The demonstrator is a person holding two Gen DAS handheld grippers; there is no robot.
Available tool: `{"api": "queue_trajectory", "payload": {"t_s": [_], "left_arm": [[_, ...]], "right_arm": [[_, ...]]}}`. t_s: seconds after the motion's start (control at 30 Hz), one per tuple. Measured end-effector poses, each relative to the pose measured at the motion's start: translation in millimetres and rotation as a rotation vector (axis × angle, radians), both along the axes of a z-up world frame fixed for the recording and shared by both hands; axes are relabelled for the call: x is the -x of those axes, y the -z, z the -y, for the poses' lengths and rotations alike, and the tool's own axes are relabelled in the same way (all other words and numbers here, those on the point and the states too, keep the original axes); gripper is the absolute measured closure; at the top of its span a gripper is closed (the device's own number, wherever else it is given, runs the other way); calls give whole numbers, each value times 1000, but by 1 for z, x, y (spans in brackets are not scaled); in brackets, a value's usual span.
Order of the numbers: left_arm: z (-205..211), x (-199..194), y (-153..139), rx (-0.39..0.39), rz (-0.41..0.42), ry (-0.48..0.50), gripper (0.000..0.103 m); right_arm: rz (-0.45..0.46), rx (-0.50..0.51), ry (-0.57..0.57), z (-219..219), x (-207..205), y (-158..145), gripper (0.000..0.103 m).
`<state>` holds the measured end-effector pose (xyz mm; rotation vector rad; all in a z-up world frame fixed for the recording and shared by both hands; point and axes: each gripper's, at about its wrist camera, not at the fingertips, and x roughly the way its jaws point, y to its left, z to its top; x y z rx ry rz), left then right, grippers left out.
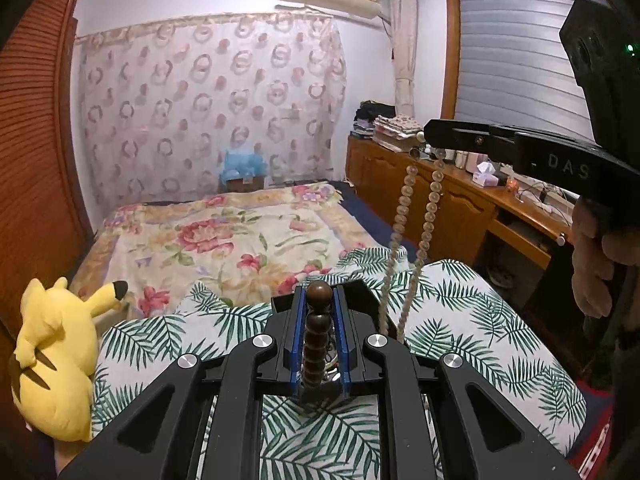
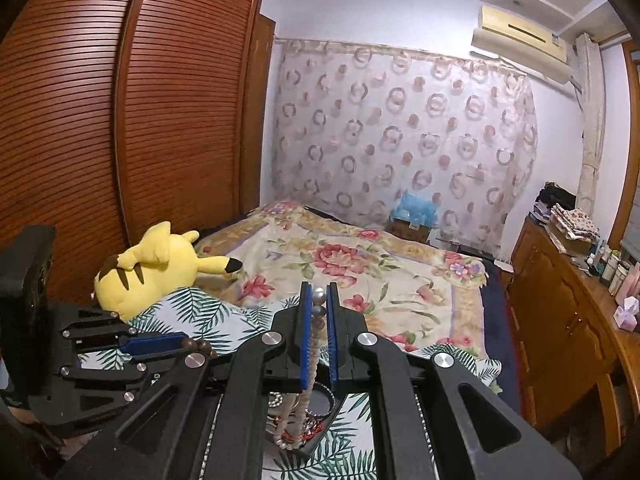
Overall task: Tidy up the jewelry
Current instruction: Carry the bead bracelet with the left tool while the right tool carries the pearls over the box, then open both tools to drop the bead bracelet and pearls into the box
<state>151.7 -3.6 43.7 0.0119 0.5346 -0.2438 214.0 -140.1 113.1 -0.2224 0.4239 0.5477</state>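
My left gripper (image 1: 319, 298) is shut on a string of dark brown wooden beads (image 1: 316, 332), whose largest bead sticks out past the fingertips. In the right wrist view this gripper (image 2: 188, 345) sits low on the left, with the brown beads (image 2: 198, 346) at its tip. My right gripper (image 2: 319, 294) is shut on a pale bead necklace (image 2: 309, 376), whose strands hang down toward a black tray of mixed jewelry (image 2: 320, 442). In the left wrist view the right gripper (image 1: 430, 136) is up at the right, a hand (image 1: 592, 264) on its handle, and the necklace (image 1: 432, 200) dangles in two strands.
A palm-leaf cloth (image 1: 460, 320) lies under both grippers. A yellow plush toy (image 1: 52, 352) lies at the left by the slatted wardrobe (image 2: 120, 120). The bed with a floral blanket (image 1: 224, 236) stretches ahead. A cluttered wooden dresser (image 1: 460, 204) runs along the right.
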Motion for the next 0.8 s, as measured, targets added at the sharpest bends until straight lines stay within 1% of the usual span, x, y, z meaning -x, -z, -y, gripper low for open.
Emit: {"api": "queue_trajectory", "payload": {"t_s": [0.1,0.23,0.3,0.43,0.53,0.63,0.8], "left_arm": [[1,-3,5,5,-7,7,91],[5,-15,15,2,-31,-1,90],[6,-21,19,2,-44,-3,91],[9,-32,30,-7,-68,-10,91],[11,-38,36,-17,-86,-12,91],[14,-44,43,-29,-102,-13,91],[18,-53,48,-39,-119,-11,90]], "right_arm": [[-6,-1,12,0,-5,6,95],[-52,9,6,0,-13,26,95],[-78,11,7,0,-16,40,95],[-147,28,1,-4,-24,75,95],[-212,48,-4,-8,-30,108,95],[-259,54,-10,-11,-33,132,95],[-308,42,-20,-10,-34,154,94]]}}
